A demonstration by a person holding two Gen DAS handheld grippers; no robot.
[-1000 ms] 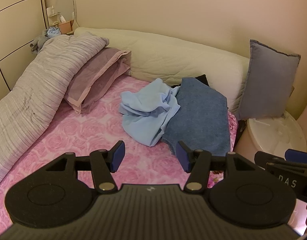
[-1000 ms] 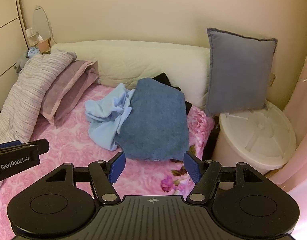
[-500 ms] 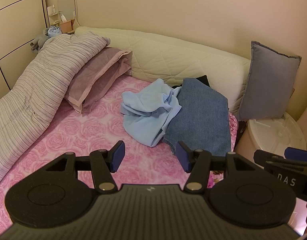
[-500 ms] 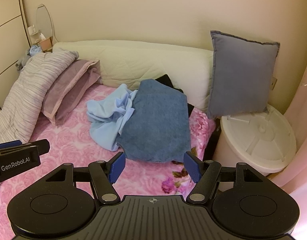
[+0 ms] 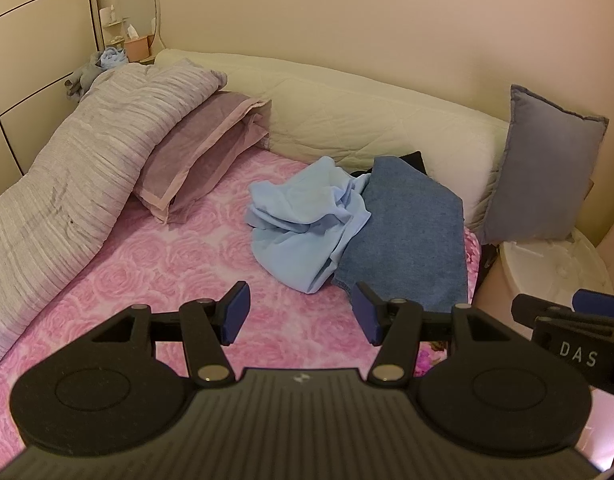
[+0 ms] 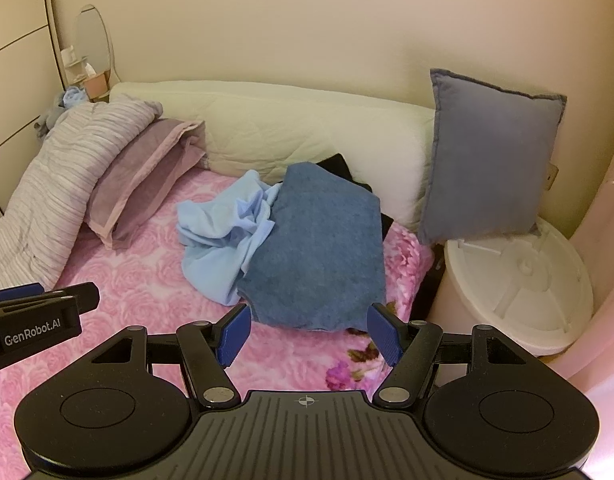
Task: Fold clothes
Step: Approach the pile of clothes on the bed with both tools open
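Ahead, blue cloth [image 6: 223,236] overlapped by denim [image 6: 319,248]; grey cushion [image 6: 491,156] beside.

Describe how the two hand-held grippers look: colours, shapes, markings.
Both are matte black. The left hand-held gripper and the right hand-held gripper each have a ribbed body, two round discs, silver pivot pins and blue ribbed finger pads. Side on, the left reads "GenRobot.AI" and the right "DAS". No cables or sleeves show.

Home bedroom: bed with pink rose-print blanket [image 5: 155,264], pillows [image 5: 195,160] at 10 o'clock, cream padded headboard [image 6: 291,128] at 12, oval mirror [image 5: 137,4] at 11, wardrobe panels [image 5: 23,60] at 9.
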